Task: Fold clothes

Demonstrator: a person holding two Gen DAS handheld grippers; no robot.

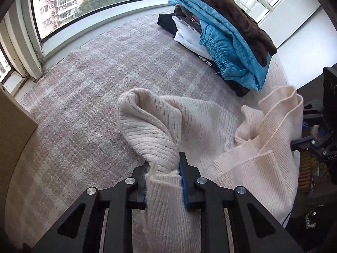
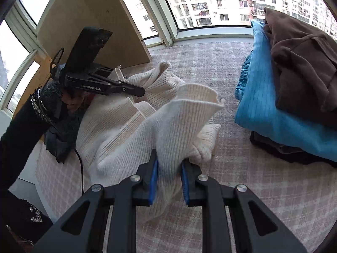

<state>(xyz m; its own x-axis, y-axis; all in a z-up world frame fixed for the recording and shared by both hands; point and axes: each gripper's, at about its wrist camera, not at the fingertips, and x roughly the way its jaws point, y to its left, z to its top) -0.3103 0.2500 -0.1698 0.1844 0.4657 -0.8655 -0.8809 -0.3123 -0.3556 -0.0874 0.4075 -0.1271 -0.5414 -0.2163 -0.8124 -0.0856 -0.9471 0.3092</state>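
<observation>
A cream ribbed knit sweater (image 1: 200, 126) lies bunched on the pink plaid blanket (image 1: 94, 84). My left gripper (image 1: 163, 166) is shut on a gathered part of the sweater, which rises in a fold in front of its fingers. My right gripper (image 2: 168, 164) is shut on another part of the sweater (image 2: 179, 118) and holds it lifted, its ribbed edge fanned out above the blanket. The left gripper also shows in the right wrist view (image 2: 139, 91), at the far left side of the sweater.
A stack of folded clothes (image 1: 227, 33), brown on top of bright blue, with white and black items below, sits at the far right; it also shows in the right wrist view (image 2: 294, 88). A wooden board (image 2: 90, 21) leans by the windows. A dark garment (image 2: 61, 139) lies at the left.
</observation>
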